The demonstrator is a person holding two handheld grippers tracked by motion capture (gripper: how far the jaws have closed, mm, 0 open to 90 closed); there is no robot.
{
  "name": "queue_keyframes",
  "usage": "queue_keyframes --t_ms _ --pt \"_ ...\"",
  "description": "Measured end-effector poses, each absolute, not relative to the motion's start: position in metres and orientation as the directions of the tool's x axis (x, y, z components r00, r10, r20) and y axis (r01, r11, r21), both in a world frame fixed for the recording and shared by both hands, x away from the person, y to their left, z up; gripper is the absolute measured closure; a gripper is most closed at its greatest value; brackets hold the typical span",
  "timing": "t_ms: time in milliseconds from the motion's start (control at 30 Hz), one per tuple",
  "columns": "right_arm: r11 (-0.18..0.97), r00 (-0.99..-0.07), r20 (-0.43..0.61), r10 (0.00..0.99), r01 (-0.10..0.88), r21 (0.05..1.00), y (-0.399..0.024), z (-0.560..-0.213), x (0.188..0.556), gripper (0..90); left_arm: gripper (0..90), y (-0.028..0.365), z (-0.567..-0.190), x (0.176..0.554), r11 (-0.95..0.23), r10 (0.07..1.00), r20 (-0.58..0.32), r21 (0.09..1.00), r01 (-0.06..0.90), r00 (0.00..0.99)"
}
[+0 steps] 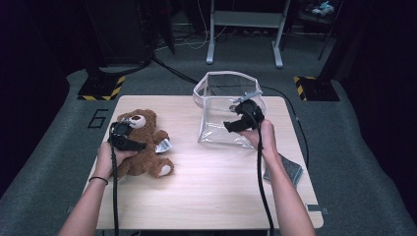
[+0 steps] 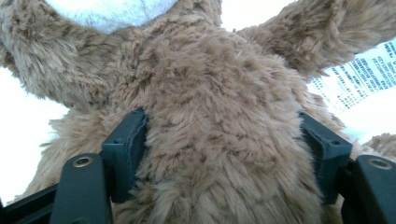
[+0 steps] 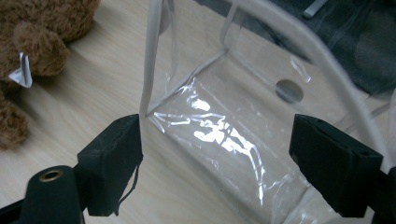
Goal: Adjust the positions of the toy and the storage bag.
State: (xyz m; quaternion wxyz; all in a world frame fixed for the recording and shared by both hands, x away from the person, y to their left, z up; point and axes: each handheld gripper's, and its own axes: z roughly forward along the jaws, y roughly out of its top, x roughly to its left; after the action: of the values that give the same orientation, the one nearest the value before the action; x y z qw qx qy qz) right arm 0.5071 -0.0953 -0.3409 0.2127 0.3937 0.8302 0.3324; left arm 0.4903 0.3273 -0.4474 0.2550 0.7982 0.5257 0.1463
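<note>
Teddy bear sits between the left claw jaws

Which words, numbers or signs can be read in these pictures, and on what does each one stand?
"6": painted on the grey floor, left of the table.
Printed lines on the bear tag: too small and blurred to read.
Yellow and black stripes on two floor plates: a sign with no words.

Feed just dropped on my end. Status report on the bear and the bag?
Left hand-held gripper clamped on teddy bear. Right hand-held gripper open, at clear bag, bag upright, mouth open. Table between them bare.
</note>
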Motion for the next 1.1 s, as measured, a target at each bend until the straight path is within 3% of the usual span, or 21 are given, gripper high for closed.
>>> queue_keyframes --t_ms 200,400,700,967,1100 --pt "0.497 -0.599 -0.121 0.791 0.515 0.698 -0.086 -0.323 0.542 18.7 28.8 0.327 -0.448 0.49 -0.308 0.915 -0.046 0.564 0.766 0.401" --pt "0.524 -0.61 -0.145 0.779 0.506 0.684 -0.073 -0.322 0.574 26.4 28.8 0.33 -0.449 0.489 -0.311 0.912 -0.047 0.569 0.762 0.407" --pt "0.619 -0.679 -0.168 0.715 0.503 0.603 -0.053 -0.332 0.6 49.8 28.9 0.331 -0.449 0.489 -0.309 0.911 -0.052 0.573 0.759 0.41" --pt "0.64 -0.713 -0.165 0.682 0.471 0.607 -0.056 -0.333 0.596 86.3 29.0 0.331 -0.449 0.489 -0.303 0.911 -0.062 0.571 0.763 0.408" --pt "0.652 -0.727 -0.171 0.664 0.452 0.609 -0.057 -0.333 0.589 88.1 29.1 0.332 -0.449 0.489 -0.305 0.91 -0.061 0.571 0.762 0.41"
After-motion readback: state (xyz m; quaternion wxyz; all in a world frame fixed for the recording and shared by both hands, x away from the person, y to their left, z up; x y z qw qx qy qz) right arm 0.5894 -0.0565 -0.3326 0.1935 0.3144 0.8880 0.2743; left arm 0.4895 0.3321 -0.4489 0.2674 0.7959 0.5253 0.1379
